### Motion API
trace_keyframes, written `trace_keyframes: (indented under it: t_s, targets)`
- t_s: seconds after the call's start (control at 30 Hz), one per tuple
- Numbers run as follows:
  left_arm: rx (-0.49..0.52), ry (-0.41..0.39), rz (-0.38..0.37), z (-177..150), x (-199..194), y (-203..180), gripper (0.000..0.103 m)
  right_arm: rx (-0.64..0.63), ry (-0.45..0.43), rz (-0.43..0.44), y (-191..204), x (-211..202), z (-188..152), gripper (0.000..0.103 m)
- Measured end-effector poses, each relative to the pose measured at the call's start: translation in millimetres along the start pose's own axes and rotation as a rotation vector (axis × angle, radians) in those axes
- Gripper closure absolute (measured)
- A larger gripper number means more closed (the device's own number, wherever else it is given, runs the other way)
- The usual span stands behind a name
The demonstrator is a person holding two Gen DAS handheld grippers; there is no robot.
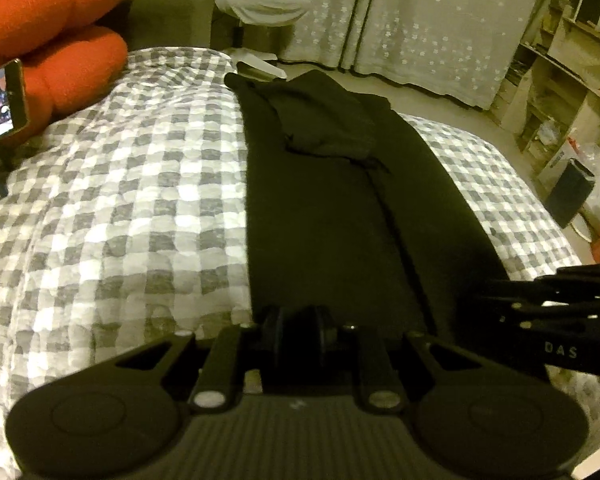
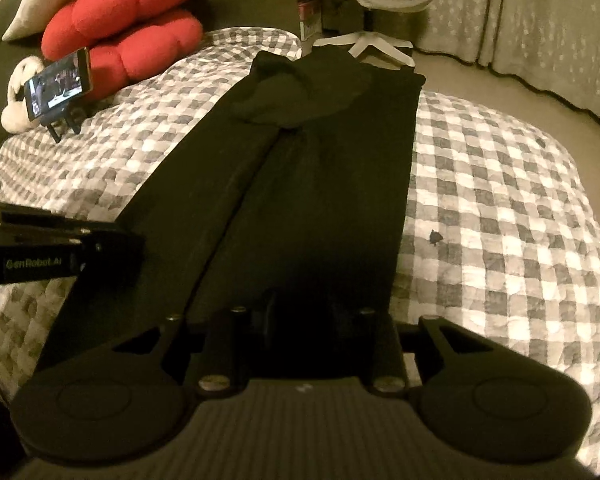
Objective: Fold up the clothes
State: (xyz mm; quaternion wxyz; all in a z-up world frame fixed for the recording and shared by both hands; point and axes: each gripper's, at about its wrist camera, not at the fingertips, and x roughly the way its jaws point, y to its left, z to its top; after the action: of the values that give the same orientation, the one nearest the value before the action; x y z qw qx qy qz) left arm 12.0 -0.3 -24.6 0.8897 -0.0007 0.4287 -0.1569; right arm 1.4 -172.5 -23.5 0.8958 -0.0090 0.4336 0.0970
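Black garment (image 1: 332, 200) lies lengthwise on the checkered bedspread (image 1: 120, 200), folded into a long strip w/ center seam; far end reaches the bed's far edge, near end sits under my claws. Left claw (image 1: 298, 330): fingers close together at the near hem, grip on cloth – can't tell. Right claw (image 2: 300, 312): tips lost in dark fabric, grip – can't tell. Red cushions (image 2: 128, 20) & phone on stand (image 2: 58, 88) at far left corner.

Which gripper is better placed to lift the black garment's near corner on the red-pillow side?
Left, likely: left gripper sits at that garment edge, beside the checked bedspread; right gripper is over the opposite side.
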Motion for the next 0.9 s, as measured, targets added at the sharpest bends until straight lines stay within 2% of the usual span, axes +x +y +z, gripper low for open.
trace_keyframes:
  t_s: [0.4,0.77,0.9]
  targets:
    - [0.03,-0.032,0.059,-1.4,-2.3,-2.2,0.086,0.0,0.0,-0.03,7.5,1.6,0.8,0.069]
    - [0.034,-0.037,0.094,-1.0,-2.8,-0.8,0.086,0.031,-0.018,-0.069,4.0,3.2,3.3,0.084]
    - [0.031,-0.036,0.102,-1.0,-2.3,0.2,0.086,0.037,-0.024,-0.076,1.2,3.6,4.3,0.085]
